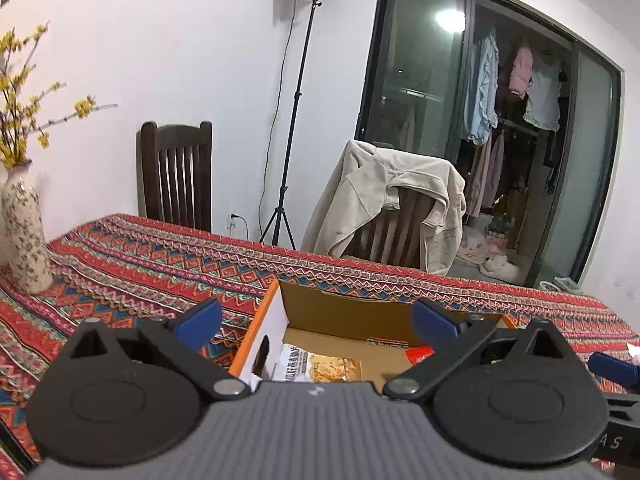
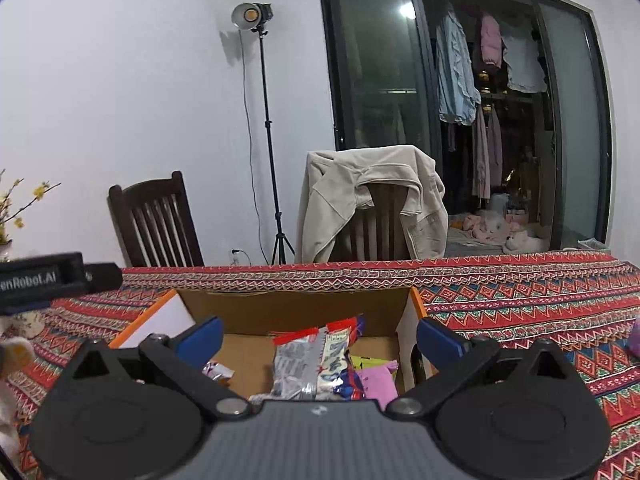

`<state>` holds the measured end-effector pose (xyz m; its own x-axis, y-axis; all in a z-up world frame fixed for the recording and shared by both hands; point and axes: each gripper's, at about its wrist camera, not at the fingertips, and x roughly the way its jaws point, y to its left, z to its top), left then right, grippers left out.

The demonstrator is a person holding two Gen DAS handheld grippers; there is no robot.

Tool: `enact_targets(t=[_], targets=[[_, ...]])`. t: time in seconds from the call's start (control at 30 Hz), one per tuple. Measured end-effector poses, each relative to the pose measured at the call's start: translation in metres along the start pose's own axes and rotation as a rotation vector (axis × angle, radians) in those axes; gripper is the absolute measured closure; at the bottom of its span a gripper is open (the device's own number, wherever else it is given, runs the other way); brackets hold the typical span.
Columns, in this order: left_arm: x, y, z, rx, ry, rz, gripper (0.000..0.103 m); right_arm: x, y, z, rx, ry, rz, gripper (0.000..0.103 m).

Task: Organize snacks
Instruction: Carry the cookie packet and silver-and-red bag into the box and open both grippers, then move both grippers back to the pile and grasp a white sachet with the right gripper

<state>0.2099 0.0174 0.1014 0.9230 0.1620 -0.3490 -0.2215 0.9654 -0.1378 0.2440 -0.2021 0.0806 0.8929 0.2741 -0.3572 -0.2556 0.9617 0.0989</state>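
Observation:
An open cardboard box (image 1: pixel 320 304) with an orange rim sits on the patterned tablecloth. In the left wrist view it holds a cracker packet (image 1: pixel 320 366) and a red packet (image 1: pixel 418 354). My left gripper (image 1: pixel 316 320) is open and empty above the box's near left side. In the right wrist view the box (image 2: pixel 296 308) holds a silver and red snack packet (image 2: pixel 304 360), a pink packet (image 2: pixel 378 382) and a small foil sweet (image 2: pixel 216 372). My right gripper (image 2: pixel 320 336) is open and empty above the box.
A flowered vase (image 1: pixel 26 236) with yellow blossoms stands at the table's left. Two dark wooden chairs (image 1: pixel 176 172) stand behind the table; one carries a beige jacket (image 1: pixel 384 200). A light stand (image 1: pixel 296 120) is by the wall. The left gripper's body (image 2: pixel 52 276) shows at the right view's left edge.

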Motion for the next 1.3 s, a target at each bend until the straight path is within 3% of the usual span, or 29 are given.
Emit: enact_targets(t=[0.3,0.67,1.03,1.3], targets=[[-0.039,0.009,-0.011,0.054,0.007,-0.012,0.0,-0.038,-0.002,-0.01,-0.012,0.025,0.011,0.0],[-0.075,0.027,-0.052,0.097,0.054,-0.029,0.0,-0.074,0.002,-0.059,-0.034,0.12,0.013,0.0],[-0.088,0.053,-0.111,0.101,0.132,-0.036,0.0,-0.089,0.002,-0.108,-0.029,0.226,0.009,0.0],[-0.086,0.063,-0.125,0.092,0.147,-0.007,0.0,-0.093,-0.001,-0.123,-0.037,0.254,-0.016,0.0]])
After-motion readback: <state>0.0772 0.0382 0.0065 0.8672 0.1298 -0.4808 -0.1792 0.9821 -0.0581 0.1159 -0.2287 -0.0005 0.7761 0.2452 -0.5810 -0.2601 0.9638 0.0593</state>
